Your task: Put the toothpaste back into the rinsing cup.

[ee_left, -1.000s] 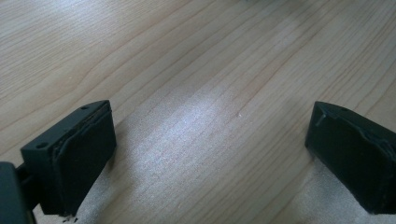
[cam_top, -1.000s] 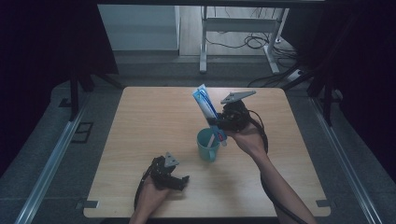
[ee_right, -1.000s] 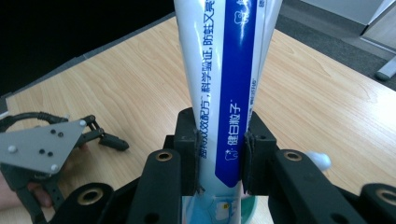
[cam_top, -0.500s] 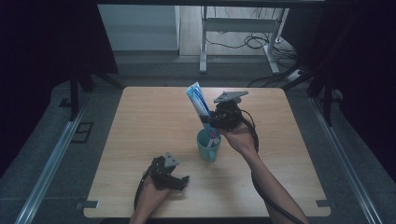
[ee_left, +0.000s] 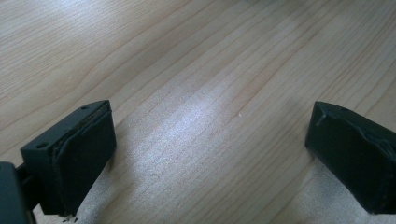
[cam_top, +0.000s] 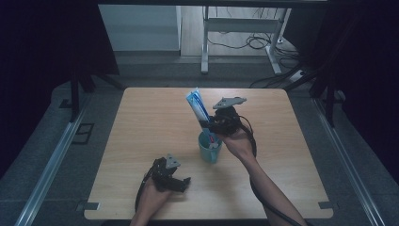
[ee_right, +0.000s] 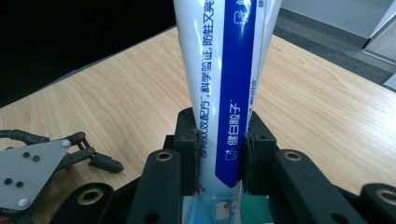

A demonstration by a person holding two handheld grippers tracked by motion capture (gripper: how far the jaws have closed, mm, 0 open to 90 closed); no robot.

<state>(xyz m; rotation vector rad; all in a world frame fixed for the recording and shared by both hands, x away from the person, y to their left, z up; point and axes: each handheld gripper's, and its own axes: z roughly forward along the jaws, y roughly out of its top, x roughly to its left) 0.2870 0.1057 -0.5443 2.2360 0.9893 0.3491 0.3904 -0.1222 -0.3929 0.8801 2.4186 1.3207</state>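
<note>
A: High view. How are the two hands posed?

B: The right forearm rises from the lower right toward the table's middle, its hand carrying the right gripper (cam_top: 210, 125) above the teal cup (cam_top: 209, 148). The left hand (cam_top: 151, 194) rests near the front edge of the wooden table (cam_top: 141, 117), with the left gripper (cam_top: 181, 181) low on the surface and pointing to the right.

A: State of each pair of jaws?

B: In the right gripper view, the right gripper's jaws are clamped on the lower body of the toothpaste tube (ee_right: 229, 88), one pad on each flat face. In the left gripper view, the left gripper's jaws stand wide apart with bare wood between them.

A: Orientation of the tube?

B: Its long axis is near upright, tilted slightly. The flat crimped end points up and toward the far-left, while the lower end points down into the cup's mouth. Whether it touches the cup's inside cannot be told.

A: Position of the tube?

B: Over the cup, near the table's middle.
</note>
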